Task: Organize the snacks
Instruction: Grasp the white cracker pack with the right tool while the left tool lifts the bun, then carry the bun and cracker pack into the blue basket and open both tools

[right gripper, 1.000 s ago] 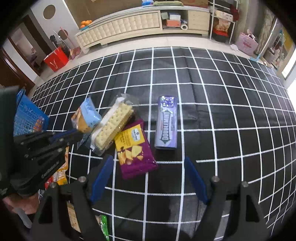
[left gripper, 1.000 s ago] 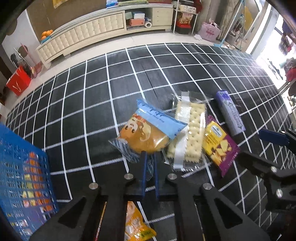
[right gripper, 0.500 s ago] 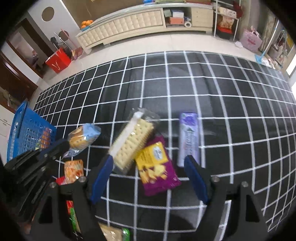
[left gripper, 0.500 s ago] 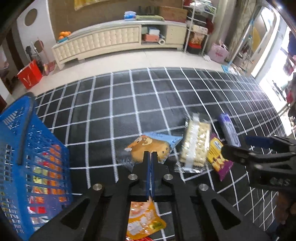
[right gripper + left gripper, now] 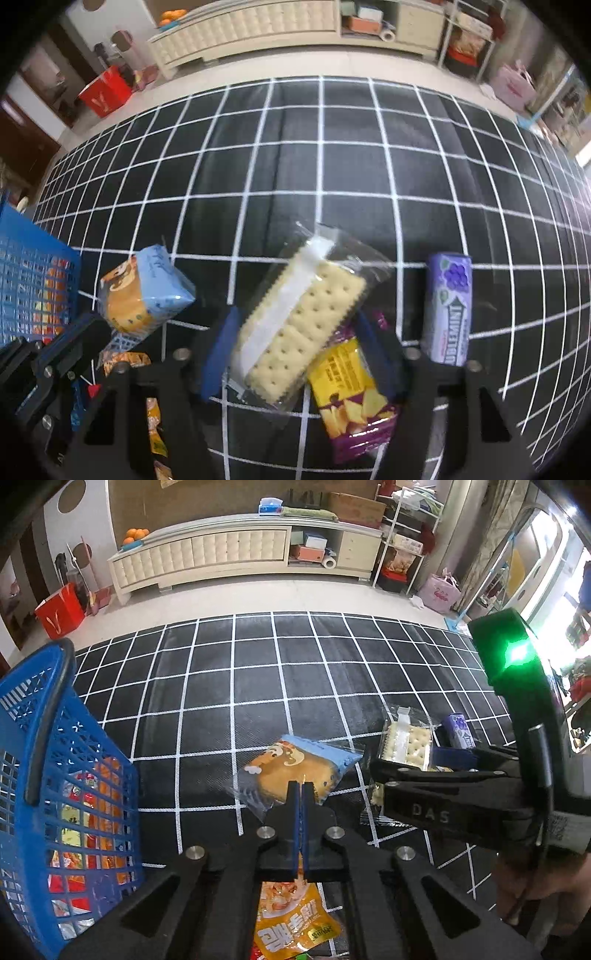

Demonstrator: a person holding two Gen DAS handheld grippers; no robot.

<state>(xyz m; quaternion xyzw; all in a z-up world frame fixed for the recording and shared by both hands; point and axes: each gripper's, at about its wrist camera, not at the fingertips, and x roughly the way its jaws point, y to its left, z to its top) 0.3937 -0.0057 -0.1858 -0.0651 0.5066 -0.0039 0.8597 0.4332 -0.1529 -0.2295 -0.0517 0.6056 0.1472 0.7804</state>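
Pinching the blue-and-orange cake packet (image 5: 295,771) in the clamped left gripper (image 5: 301,801) beside the part-filled blue mesh basket (image 5: 55,716), just closing the right gripper (image 5: 295,354) loosely round the clear-wrapped cracker pack (image 5: 295,321), leaving purple crisp pouch (image 5: 354,406) and purple gum box (image 5: 448,310) on the black gridded mat (image 5: 295,166).

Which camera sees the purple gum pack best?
The right wrist view. There the whole purple gum pack lies flat on the black mat, grapes and lettering showing. In the left wrist view only its top end peeks out behind the right gripper.
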